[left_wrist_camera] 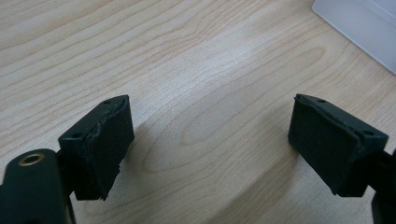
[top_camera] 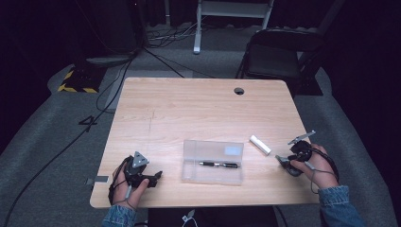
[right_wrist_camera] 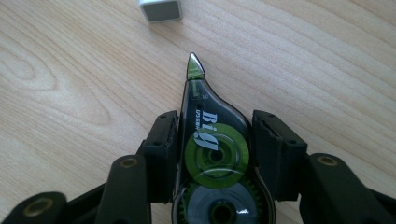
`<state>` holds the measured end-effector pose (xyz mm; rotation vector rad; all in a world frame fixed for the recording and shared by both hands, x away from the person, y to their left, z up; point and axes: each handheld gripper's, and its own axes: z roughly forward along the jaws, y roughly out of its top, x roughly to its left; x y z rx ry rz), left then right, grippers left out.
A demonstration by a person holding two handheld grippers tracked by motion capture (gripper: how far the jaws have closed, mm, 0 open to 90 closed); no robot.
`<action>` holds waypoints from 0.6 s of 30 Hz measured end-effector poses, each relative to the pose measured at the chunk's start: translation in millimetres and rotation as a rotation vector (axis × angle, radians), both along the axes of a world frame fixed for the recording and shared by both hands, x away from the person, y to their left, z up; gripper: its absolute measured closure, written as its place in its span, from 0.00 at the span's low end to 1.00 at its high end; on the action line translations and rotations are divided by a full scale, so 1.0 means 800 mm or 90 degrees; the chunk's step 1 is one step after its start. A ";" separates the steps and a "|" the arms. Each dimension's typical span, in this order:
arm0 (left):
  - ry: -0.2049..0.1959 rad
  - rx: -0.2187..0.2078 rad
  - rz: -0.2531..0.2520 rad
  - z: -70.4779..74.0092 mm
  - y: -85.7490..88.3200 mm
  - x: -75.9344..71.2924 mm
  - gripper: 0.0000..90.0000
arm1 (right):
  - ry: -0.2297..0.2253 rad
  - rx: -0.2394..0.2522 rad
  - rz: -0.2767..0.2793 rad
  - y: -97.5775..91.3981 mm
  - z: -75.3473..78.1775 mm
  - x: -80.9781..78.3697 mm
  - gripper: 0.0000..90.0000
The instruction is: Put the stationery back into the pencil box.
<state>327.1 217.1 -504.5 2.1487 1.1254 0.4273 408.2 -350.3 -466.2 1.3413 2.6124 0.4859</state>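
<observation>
Correction tape dispenser sits clamped between the jaws of our right gripper, pads pressing both its sides, its pointed tip aimed at a white eraser lying just ahead on the wooden table. Our left gripper rests open and empty near the clear pencil case.
</observation>
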 end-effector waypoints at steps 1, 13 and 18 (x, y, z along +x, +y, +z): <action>0.000 -0.001 0.000 0.000 0.000 0.000 0.16 | 0.000 0.000 -0.001 0.000 0.000 0.000 0.58; 0.000 0.000 0.000 0.000 0.000 0.000 0.16 | -0.002 0.032 -0.020 0.000 0.005 0.000 0.59; 0.000 -0.001 0.000 0.000 0.000 0.000 0.16 | -0.010 0.040 -0.023 0.003 0.013 -0.003 0.59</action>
